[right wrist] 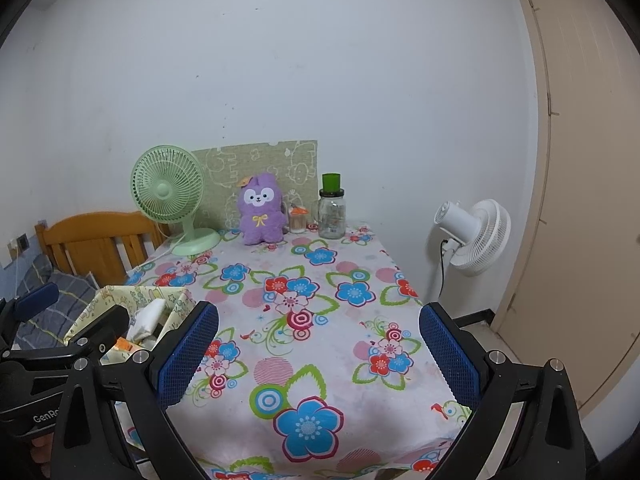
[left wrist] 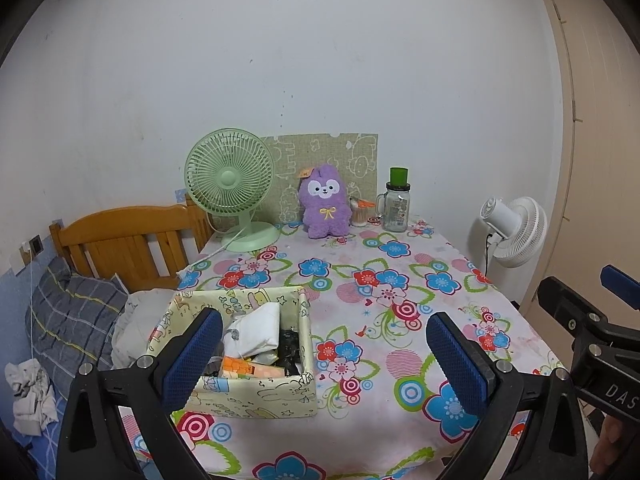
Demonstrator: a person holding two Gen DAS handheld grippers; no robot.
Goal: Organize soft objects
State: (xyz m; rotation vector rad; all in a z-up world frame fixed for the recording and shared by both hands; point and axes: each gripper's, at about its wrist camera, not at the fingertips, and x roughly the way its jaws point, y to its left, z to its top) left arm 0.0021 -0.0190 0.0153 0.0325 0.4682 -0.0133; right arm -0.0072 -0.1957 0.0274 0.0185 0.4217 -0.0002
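a: nearest the lens, left gripper (left wrist: 324, 350) with its blue pads spread wide and nothing between them, hanging over the near edge of the floral tablecloth (left wrist: 400, 280). right gripper (right wrist: 318, 354) same deal, jaws apart, empty.

b: task things?

a: purple plush bunny (left wrist: 324, 208) sits upright at the far end of the table, between the green desk fan (left wrist: 230, 184) and the glass jar (left wrist: 397, 208), against the patterned board (left wrist: 320, 152). fabric storage box (left wrist: 248, 348) at the near left corner, just under the left gripper, with a white soft bundle (left wrist: 256, 328) and some small stuff inside.

b: step?

a: can't settle it. both claws well apart from the bunny. fits either bunny waiting to go in the box, or bunny set at the back as its tidy spot and the grippers pulled away.

b: next move?

a: not calling one. if the bunny gets picked, it's squashy, so a wide grip round the body and a long reach past the fan cable (left wrist: 208, 252).
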